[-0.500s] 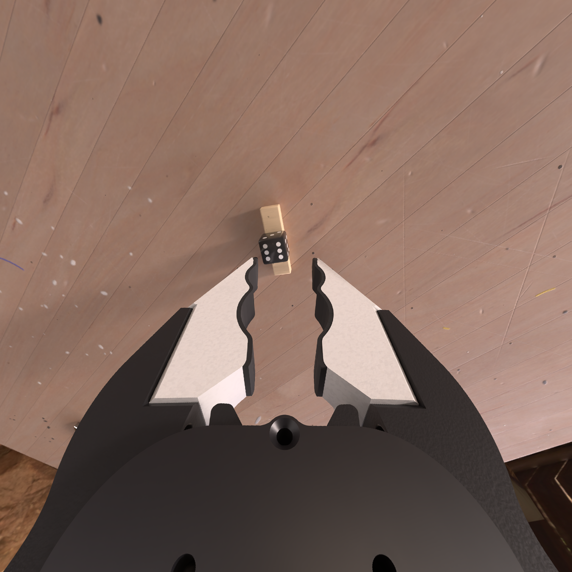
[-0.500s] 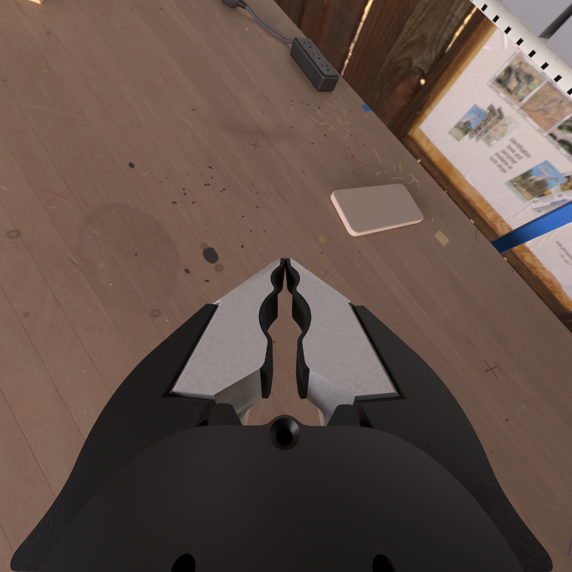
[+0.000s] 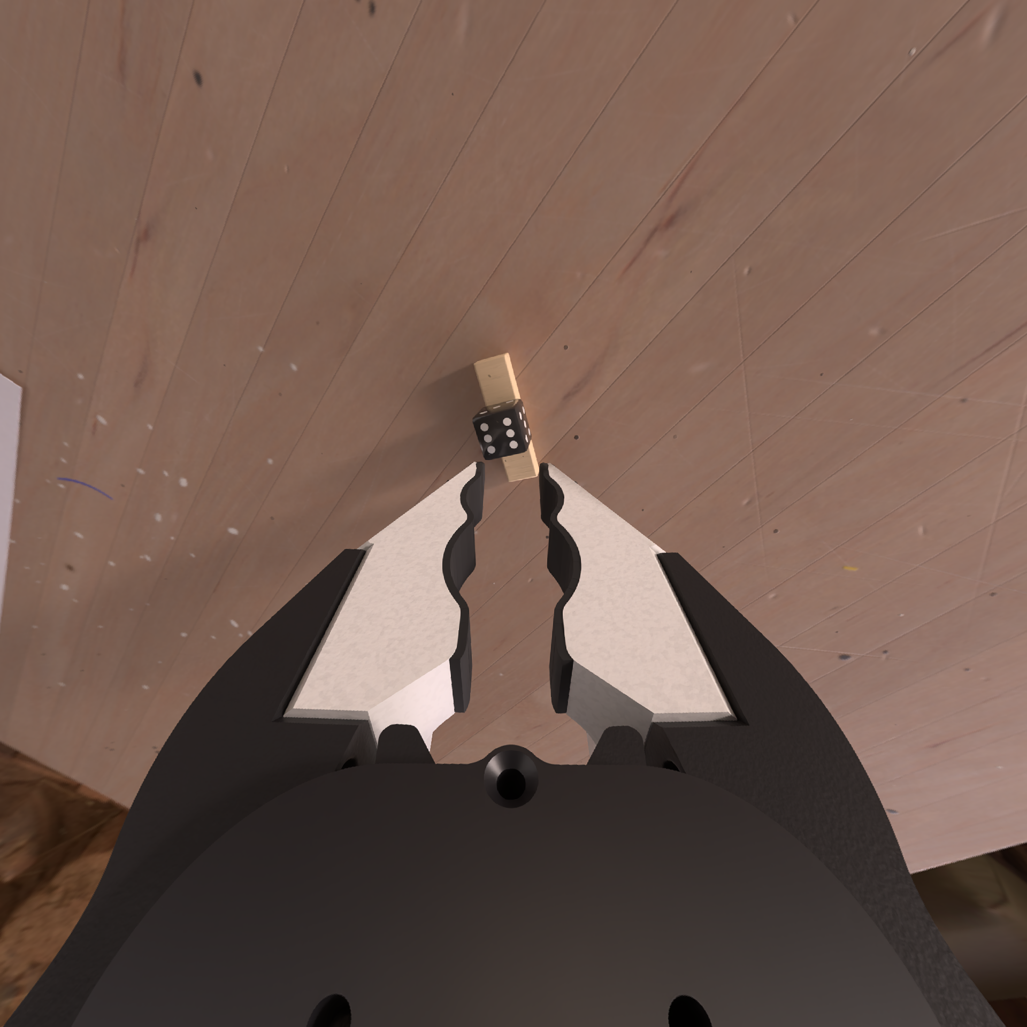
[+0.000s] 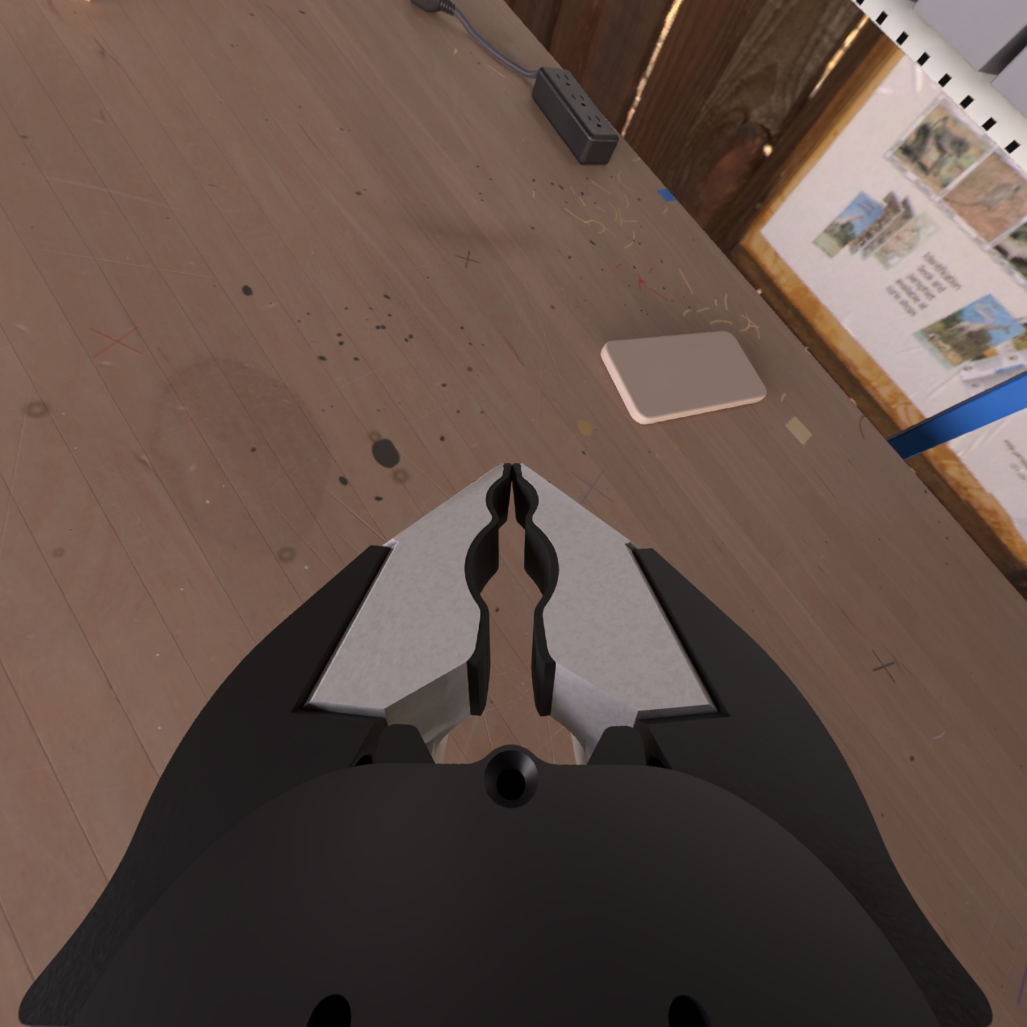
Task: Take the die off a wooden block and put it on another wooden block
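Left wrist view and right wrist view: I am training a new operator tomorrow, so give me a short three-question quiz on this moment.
1. True or false: the black die sits on the wooden block, not yet gripped.
2. Multiple choice: how do the two grippers stand?
A. both open
B. left gripper open, right gripper shut on nothing
C. left shut on the die, right open
3. Fill in: on the table in the right wrist view, the dark item with a cable near the far edge is a ____.

Key: 1 true; 2 B; 3 power strip.
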Robot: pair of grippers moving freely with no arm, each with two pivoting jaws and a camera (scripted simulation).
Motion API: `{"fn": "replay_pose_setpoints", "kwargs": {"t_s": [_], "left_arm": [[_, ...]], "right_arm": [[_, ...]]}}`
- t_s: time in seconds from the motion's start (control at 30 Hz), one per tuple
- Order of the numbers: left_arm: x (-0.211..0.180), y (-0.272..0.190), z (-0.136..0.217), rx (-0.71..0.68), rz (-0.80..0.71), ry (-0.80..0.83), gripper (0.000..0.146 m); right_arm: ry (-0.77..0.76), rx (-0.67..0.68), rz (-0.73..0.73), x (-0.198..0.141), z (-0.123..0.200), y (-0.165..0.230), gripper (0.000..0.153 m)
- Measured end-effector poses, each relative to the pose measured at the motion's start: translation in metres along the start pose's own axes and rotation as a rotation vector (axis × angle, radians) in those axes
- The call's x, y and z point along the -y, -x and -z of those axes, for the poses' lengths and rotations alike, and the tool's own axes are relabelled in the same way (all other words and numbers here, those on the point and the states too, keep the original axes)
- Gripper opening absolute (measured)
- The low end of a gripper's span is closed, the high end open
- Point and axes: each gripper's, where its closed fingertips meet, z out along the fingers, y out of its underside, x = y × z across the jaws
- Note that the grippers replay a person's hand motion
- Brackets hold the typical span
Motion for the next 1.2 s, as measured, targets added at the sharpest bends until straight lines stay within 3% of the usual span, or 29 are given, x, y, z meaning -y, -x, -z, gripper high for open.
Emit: {"fn": "replay_pose_setpoints", "kwargs": {"t_s": [0.47, 0.97, 1.2], "left_arm": [[0.005, -0.005, -0.005, -0.137, 0.195, 0.006, 0.049], [0.008, 0.001, -0.006, -0.137, 0.302, 0.005, 0.017], [0.007, 0.003, -0.006, -0.084, 0.342, 0.034, 0.016]], "right_arm": [[0.025, 0.025, 0.008, -0.008, -0.002, 0.003, 0.000], [0.062, 0.019, 0.029, -0.016, -0.003, 0.004, 0.000], [0.056, 0.021, 0.028, -0.016, -0.001, 0.005, 0.000]]}}
